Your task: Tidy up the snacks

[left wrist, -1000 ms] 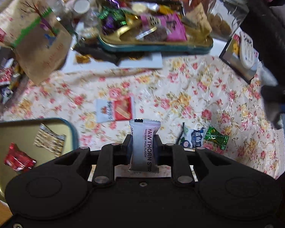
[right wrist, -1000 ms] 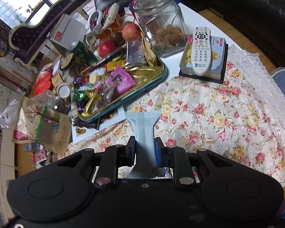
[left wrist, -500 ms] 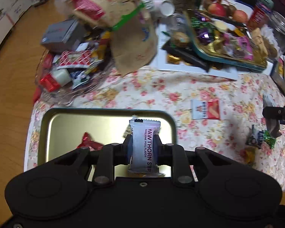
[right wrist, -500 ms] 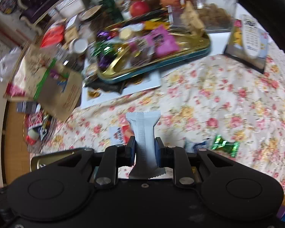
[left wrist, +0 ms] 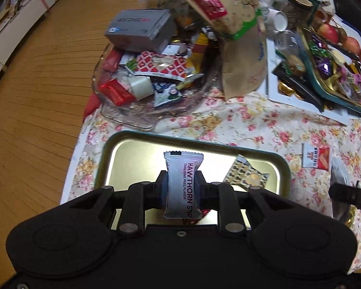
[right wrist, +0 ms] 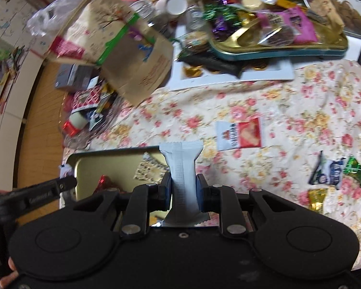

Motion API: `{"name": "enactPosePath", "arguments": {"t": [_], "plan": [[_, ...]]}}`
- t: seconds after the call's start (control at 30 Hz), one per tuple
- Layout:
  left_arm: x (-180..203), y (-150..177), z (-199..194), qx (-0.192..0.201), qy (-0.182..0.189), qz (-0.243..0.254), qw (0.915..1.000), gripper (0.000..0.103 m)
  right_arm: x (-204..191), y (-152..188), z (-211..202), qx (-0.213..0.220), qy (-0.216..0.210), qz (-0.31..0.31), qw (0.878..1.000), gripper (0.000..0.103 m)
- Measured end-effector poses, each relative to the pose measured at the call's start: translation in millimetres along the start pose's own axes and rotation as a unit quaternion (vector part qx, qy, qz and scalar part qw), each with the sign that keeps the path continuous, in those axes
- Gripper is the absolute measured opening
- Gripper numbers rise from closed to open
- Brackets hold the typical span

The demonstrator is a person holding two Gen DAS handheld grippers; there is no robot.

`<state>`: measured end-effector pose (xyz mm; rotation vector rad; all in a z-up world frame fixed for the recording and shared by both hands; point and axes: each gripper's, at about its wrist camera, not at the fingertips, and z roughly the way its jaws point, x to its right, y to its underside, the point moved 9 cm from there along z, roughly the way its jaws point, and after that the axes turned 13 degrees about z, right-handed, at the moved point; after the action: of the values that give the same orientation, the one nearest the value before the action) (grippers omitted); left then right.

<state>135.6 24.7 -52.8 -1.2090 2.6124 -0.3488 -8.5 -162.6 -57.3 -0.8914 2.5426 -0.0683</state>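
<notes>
Hawthorn strip [left wrist: 182, 187]: clamped upright between left gripper [left wrist: 182, 189] fingers, gold tray [left wrist: 137, 144] beyond.
Right gripper [right wrist: 182, 190]: closed on grey wrapper [right wrist: 182, 175].

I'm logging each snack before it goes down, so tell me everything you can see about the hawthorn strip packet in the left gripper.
The hawthorn strip packet is a small silver-white pillow pack, foil or plastic by its look, with crimped zigzag ends. Dark print down its face reads "HAWTHORN STRIP, TANGERINE PEEL FLAVOR". It looks sealed and undamaged. It stands upright, pinched around its middle by the left gripper, both ends sticking out. It hangs over the gold tray and seems to touch only the gripper.
</notes>
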Motion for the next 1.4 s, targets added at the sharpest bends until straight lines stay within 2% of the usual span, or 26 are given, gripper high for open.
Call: {"name": "enactPosePath", "arguments": {"t": [0.13, 0.23, 0.37, 0.57, 0.7, 0.83, 1.03, 1.4], "plan": [[-6.9, 1.5, 1.7, -0.007, -0.008, -0.005, 0.9999, 0.031, -21.2, 14.8, 5.9, -0.013, -0.012, -0.021, 1.000, 0.022], [-7.8, 2.2, 2.3, -0.010, -0.004, -0.013, 0.9999, 0.036, -33.2, 26.5, 12.3, -0.025, -0.015, -0.039, 0.999, 0.022], [-5.2, 2.0, 2.1, -0.014, 0.007, -0.020, 0.9997, 0.036, -44.2, 40.6, 19.5, -0.038, -0.013, -0.062, 0.997, 0.022], [8.8, 1.9, 1.0, -0.016, 0.017, -0.001, 0.9997, 0.036, -53.8, 56.2, 25.5, -0.056, -0.013, -0.087, 0.995, 0.025], [16.3, 2.0, 1.8, -0.020, 0.023, 0.004, 0.9995, 0.036, -62.0, 65.9, 27.0, -0.074, -0.028, -0.101, 0.992, 0.029], [23.4, 2.4, 3.8, -0.028, 0.031, 0.002, 0.9991, 0.036, -62.6, 65.7, 25.7, -0.072, -0.028, -0.098, 0.992, 0.030], [45.5, 0.9, 0.2, -0.031, 0.052, 0.014, 0.9981, 0.036, -41.7, 49.4, 23.7, -0.055, -0.003, -0.076, 0.996, 0.030], [103.5, -9.8, -16.6, -0.024, 0.096, 0.044, 0.9941, 0.036, 36.5, 0.7, 19.1, -0.025, 0.051, 0.004, 0.998, 0.029]]}}
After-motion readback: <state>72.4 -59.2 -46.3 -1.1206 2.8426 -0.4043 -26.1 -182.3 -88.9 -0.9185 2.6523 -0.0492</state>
